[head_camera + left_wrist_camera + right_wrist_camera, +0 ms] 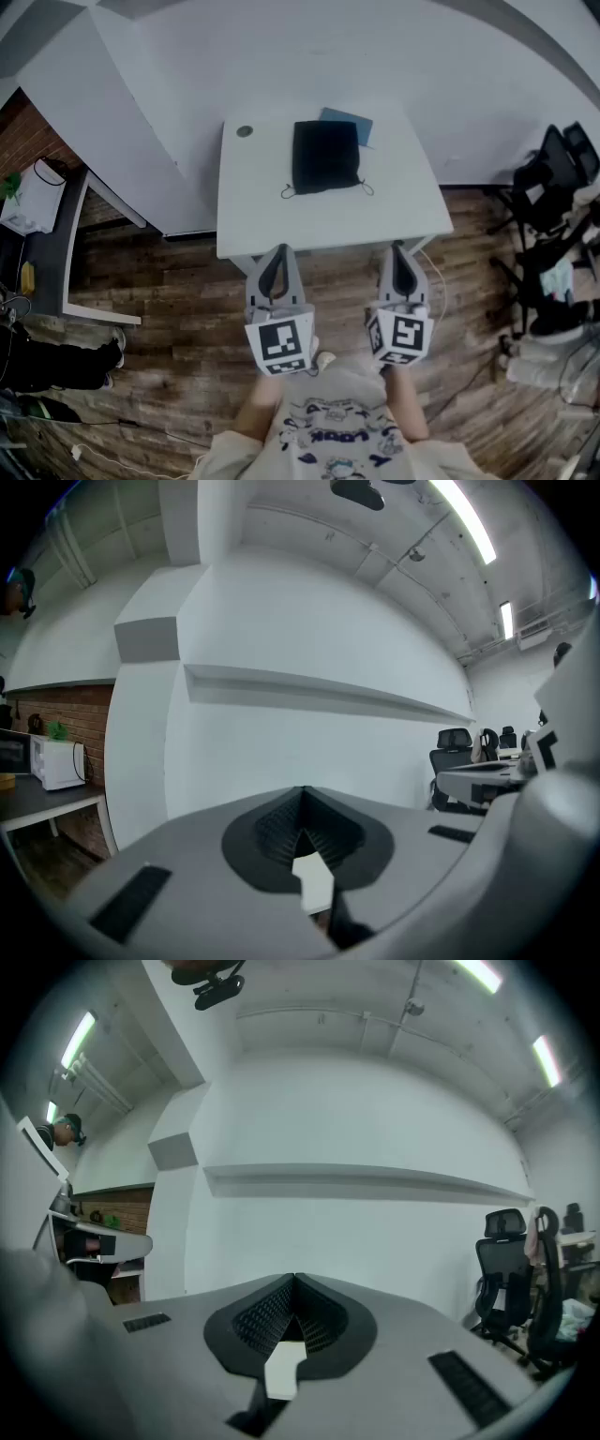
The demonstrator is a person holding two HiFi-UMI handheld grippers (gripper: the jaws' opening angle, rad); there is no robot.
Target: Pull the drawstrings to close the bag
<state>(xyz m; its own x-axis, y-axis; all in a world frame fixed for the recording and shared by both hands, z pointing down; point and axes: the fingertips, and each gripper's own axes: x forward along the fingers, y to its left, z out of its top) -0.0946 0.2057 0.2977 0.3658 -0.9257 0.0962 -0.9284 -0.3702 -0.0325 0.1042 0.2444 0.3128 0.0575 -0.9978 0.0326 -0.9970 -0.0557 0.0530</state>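
1. Wood-plank floor runs under and around the white table, and a pale wall rises beyond the table's far edge.
2. The white table is the landmark; its near edge faces the person, whose printed shirt shows on the near side of the table.
3. Black office chairs stand to the right of the table, well apart from it.
4. A grey side counter lies to the left of the table, by a brick wall.
5. The left gripper is held just off the table's near edge, toward its left corner. Its jaws are pressed together with nothing between them, as the left gripper view shows.
6. The right gripper is held off the table's near edge, toward its right corner. Its jaws also meet on nothing in the right gripper view.
7. The black drawstring bag lies flat on the far middle of the table, well apart from both grippers.
8. A blue flat item pokes out from under the bag's far right corner, on the table.
9. Two drawstrings trail loose on the table from the bag's near corners, one each side.
10. A small round disc sits at the table's far left corner.
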